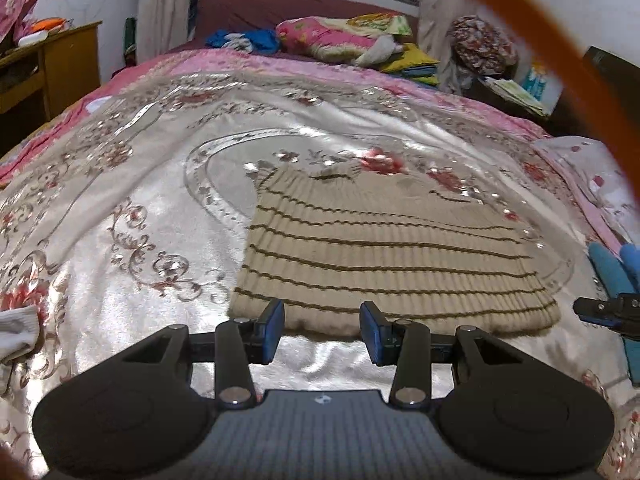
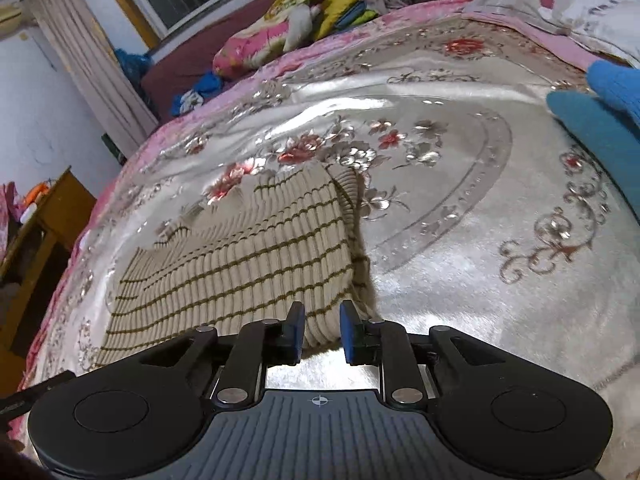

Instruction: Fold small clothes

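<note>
Hovering over the near edge of the bed, the left tongs [image 1: 322,330] are seen with their blue pads apart and nothing between them; only the shiny floral bedspread [image 1: 120,208] shows in the gap. The right tongs [image 2: 322,332] are likewise seen slightly parted, their pads framing the near right corner of the garment, though whether the cloth is touched cannot be told; no grip is shown.

Just beyond both tongs a small beige knitted sweater [image 1: 392,256] with thin brown stripes is laid flat on the bedspread, near the middle of the bed, its hem toward the near side and its neck toward the far side. In the right wrist view the right edge of the sweater [image 2: 248,256] is seen folded over, a ribbed strip lying along that side.

At the near left edge of the left wrist view a piece of white cloth [image 1: 18,332] is found. To the right, blue folded clothes [image 2: 600,128] are laid on the bedspread, well apart from the sweater.

Farther off, a pink floral pillow [image 1: 320,40] and yellow folded items [image 1: 412,62] are piled at the far end of the bed, and a wooden cabinet [image 1: 60,64] is seen at the far left beside a curtain [image 1: 164,4].
</note>
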